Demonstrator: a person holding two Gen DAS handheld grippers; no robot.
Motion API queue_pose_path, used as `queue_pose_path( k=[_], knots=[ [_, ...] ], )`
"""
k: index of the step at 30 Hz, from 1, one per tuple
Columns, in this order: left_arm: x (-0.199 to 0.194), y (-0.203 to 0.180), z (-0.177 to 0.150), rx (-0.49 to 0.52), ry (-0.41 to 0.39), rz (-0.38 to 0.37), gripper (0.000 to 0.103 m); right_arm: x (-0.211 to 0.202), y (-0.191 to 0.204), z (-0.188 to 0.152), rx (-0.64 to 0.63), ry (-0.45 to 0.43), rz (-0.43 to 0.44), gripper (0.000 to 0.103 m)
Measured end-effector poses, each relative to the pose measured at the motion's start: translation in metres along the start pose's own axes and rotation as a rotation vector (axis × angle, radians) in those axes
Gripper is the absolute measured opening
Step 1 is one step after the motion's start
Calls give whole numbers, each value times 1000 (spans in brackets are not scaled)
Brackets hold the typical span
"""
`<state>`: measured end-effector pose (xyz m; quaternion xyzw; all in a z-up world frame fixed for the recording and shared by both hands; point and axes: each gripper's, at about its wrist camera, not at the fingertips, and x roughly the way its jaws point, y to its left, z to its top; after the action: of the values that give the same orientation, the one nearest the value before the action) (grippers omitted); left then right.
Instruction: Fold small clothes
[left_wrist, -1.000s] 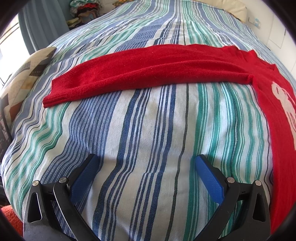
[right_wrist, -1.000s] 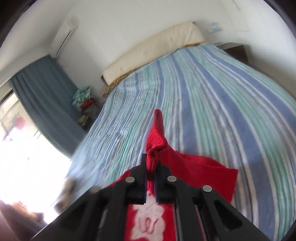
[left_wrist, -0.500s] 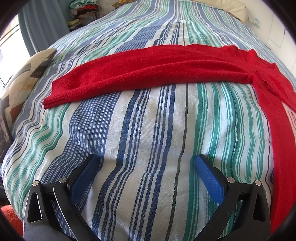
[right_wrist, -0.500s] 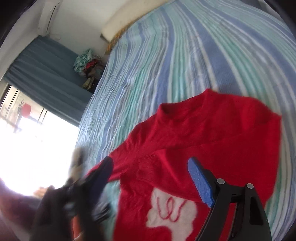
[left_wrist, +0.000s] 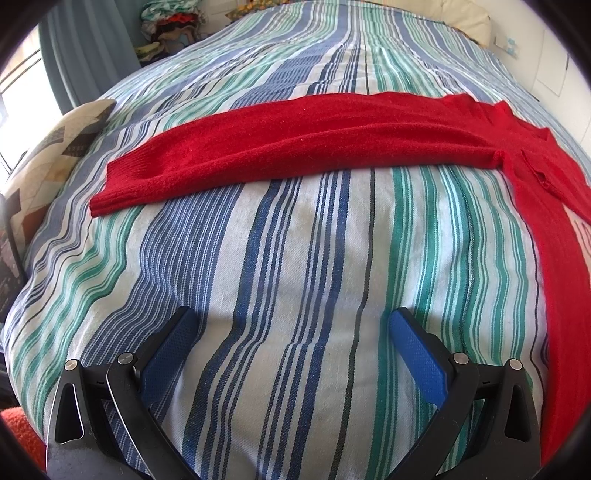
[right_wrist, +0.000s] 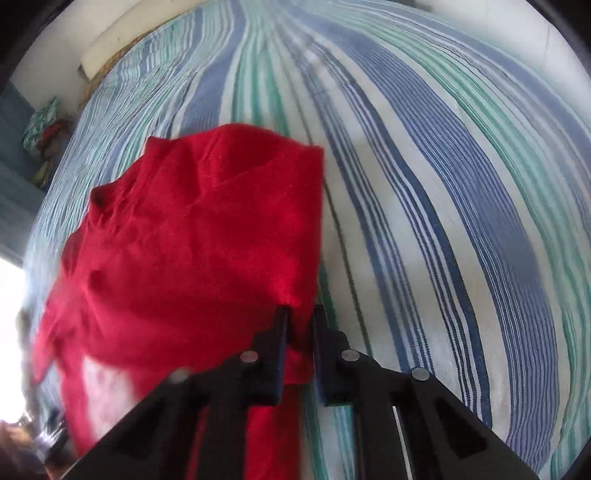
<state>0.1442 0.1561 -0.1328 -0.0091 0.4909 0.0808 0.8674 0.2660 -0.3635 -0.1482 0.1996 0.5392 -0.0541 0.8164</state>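
right now the red sweater (left_wrist: 317, 144) lies on a striped bedspread (left_wrist: 295, 258) of blue, green and white bands. from the left wrist view, one long sleeve (left_wrist: 258, 147) stretches flat across the bed, its cuff (left_wrist: 122, 192) at the left end, and the body of the sweater runs down the right edge of the view, where a sliver of a white patch shows. the left gripper (left_wrist: 291, 332) hangs over bare bedspread on the near side of the sleeve, well apart from it, with its blue-padded fingers (left_wrist: 417, 350) spread wide and nothing between them.

from the right wrist view, the sweater (right_wrist: 192, 258) looks rumpled and folded over on itself, with a pale patch (right_wrist: 107, 387) low on the left, blurred. the right gripper (right_wrist: 301, 317) points down at the right edge of the cloth; its jaws have just been closing, and they now stand nearly pressed together with a fold of the red cloth pinched between them. that view is smeared by motion along the left side.

a patterned cushion (left_wrist: 48, 173) sits at the left edge of the bed, a blue curtain (left_wrist: 85, 48) hangs beyond it, and a heap of clothes (left_wrist: 166, 26) lies in the far corner. a long cream pillow (right_wrist: 110, 40) lies along the head of the bed.
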Motion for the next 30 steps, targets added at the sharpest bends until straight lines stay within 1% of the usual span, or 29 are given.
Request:
queue_pose_path(
  k=[1,2,3,5,6,9,10,11,12,14,15,16,18,19,20,22,23,24,25,26,30],
  knots=[
    [0,0,0,1,0,0,103,1,1,0,-12,-6,4,12],
    [0,0,0,2,0,1,103,-2,4,0,-38,-10,-1,19],
    [0,0,0,3,0,2,103,-4,7,0,-61,-10,-1,23],
    [0,0,0,3,1,2,103,-14,14,0,-86,-12,-21,50],
    [0,0,0,3,1,2,103,-23,18,0,-91,-40,-37,53],
    [0,0,0,4,1,2,103,-55,31,0,-141,-145,-97,54],
    [0,0,1,4,1,3,103,-63,38,-1,-167,-168,-92,54],
    [0,0,0,3,1,2,103,-69,43,-3,-189,-180,-56,54],
    [0,0,0,3,2,2,103,-71,49,-5,-200,-173,14,54],
    [0,0,1,4,2,1,103,-66,57,-12,-203,-122,169,54],
    [0,1,1,4,2,2,103,-58,62,-16,-206,-95,188,54],
    [0,0,1,4,2,1,103,-45,70,-21,-214,-70,169,56],
    [0,0,1,4,1,1,103,-20,71,-31,-217,-9,96,57],
    [0,0,1,4,1,1,103,-8,72,-35,-209,11,81,57],
    [0,0,1,4,1,2,103,-8,70,-39,-203,-1,83,57],
    [0,0,1,3,2,2,103,-21,71,-42,-204,-52,94,57],
    [0,0,1,3,2,3,103,-32,71,-44,-210,-76,102,61],
    [0,0,0,4,2,4,103,-44,70,-47,-220,-107,105,65],
    [0,0,1,4,1,4,103,-57,69,-51,-234,-143,99,74],
    [-1,0,1,5,1,5,103,-70,68,-55,-250,-179,87,81],
    [-1,0,1,8,-3,9,103,-111,55,-81,-285,-280,31,85]
  ],
)
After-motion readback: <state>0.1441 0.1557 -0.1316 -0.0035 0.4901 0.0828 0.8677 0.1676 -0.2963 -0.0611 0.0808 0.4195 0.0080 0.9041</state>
